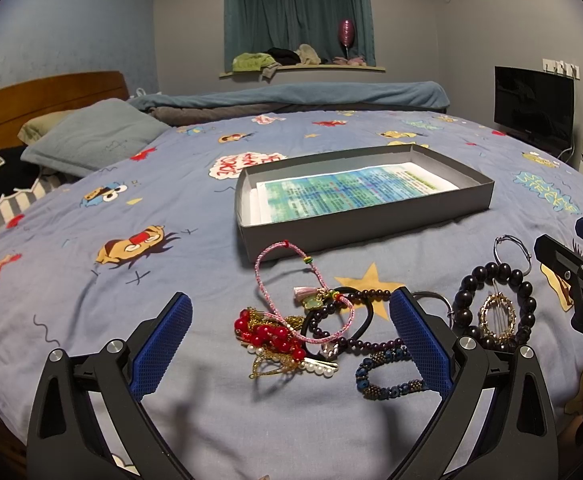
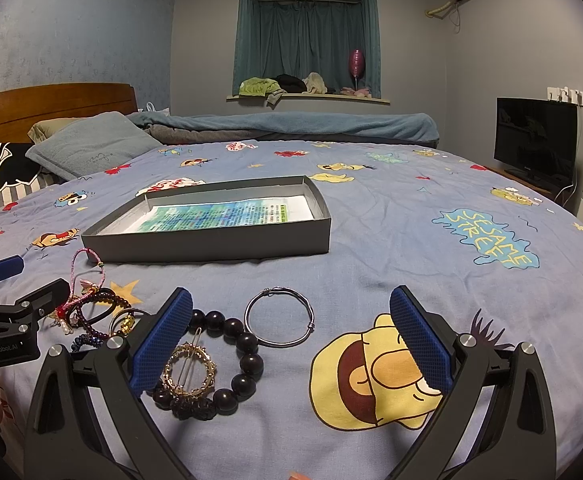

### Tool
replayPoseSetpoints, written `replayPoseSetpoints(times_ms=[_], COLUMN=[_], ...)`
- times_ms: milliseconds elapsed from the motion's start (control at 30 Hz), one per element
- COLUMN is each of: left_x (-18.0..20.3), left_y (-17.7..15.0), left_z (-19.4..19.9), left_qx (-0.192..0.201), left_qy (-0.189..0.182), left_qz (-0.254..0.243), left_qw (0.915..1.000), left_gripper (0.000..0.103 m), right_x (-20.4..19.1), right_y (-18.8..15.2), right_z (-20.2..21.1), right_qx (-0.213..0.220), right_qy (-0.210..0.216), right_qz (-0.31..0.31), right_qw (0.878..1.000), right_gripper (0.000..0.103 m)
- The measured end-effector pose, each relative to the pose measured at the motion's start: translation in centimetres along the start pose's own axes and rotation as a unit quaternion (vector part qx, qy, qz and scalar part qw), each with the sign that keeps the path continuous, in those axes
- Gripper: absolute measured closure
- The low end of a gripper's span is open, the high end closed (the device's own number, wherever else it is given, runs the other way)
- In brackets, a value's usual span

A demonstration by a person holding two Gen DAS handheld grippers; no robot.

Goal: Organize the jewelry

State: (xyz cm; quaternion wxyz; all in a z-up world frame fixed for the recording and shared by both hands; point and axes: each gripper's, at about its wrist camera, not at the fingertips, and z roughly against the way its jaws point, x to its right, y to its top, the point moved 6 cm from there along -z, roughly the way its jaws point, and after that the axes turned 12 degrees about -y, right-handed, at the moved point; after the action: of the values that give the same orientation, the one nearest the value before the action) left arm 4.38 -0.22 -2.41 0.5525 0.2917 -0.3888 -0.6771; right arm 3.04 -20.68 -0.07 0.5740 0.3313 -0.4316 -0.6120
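A pile of jewelry lies on the bedspread in front of a shallow grey box lined with printed paper. In the left wrist view my left gripper stands open around the pile: red beads, a pink cord bracelet, a dark purple bead strand, a blue beaded bracelet. My right gripper is open too, low over the bed. Between its fingers lie a silver bangle, a black bead bracelet and a gold ring clip. Neither gripper holds anything.
The grey box sits just beyond the jewelry. Pillows and a wooden headboard are at the far left, a folded blue blanket at the back, a television at the right.
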Motion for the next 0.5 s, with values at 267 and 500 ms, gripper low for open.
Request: replayPoseSetpoints(times_ms=[267,500], left_x=[-1.0,-2.9], left_y=[0.6,1.3], left_z=[0.4,-0.1], left_qx=[0.011,0.003], left_qy=[0.0,-0.017], left_qz=[0.004,0.018], left_qw=[0.9999,0.9997], left_gripper=[0.005,0.005], right_x=[0.5,1.1], right_y=[0.0,0.2], right_z=[-0.5,-1.4], right_qx=[-0.011,-0.022], right_qy=[-0.001,-0.007], right_qz=[-0.005,-0.012], right_qw=[1.0,1.0], right_gripper=[0.005,0.005])
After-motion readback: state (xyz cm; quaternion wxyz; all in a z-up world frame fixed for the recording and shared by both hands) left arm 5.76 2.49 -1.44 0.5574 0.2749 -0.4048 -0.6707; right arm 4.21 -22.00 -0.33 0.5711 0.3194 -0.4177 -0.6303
